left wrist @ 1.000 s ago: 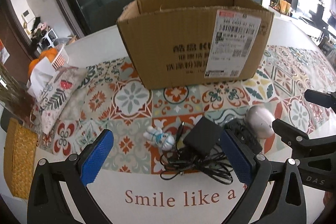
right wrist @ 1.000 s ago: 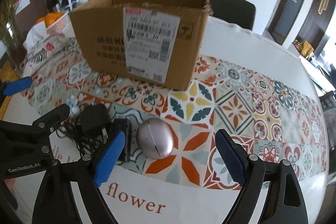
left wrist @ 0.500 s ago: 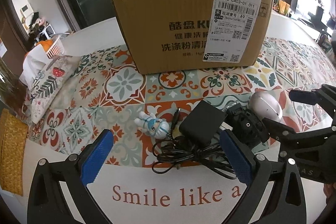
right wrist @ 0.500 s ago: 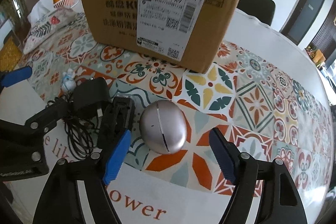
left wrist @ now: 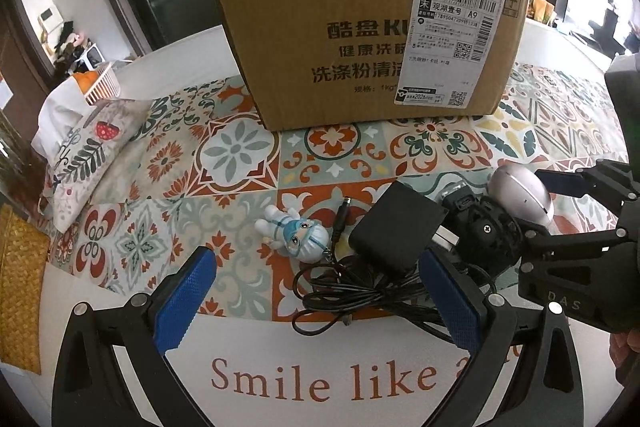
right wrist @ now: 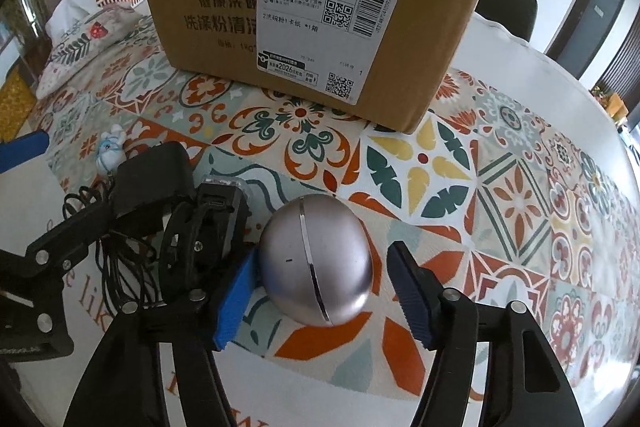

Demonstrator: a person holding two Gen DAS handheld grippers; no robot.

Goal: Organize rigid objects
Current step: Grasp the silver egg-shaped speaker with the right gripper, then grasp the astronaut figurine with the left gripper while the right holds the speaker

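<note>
Silver egg [right wrist: 316,261], smooth metal with a chrome seam, sits on the patterned tile cloth [right wrist: 500,195] between your right gripper's [right wrist: 320,301] spread blue ribbed pads, left pad touching. Your left gripper [left wrist: 316,303] gapes over the black adapter [left wrist: 396,227]. Cardboard box [left wrist: 360,39] stands behind.

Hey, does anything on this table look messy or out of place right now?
Mostly the black adapter: its cord lies in a loose tangle, spilling off the patterned runner. The astronaut figurine lies toppled beside it.
</note>
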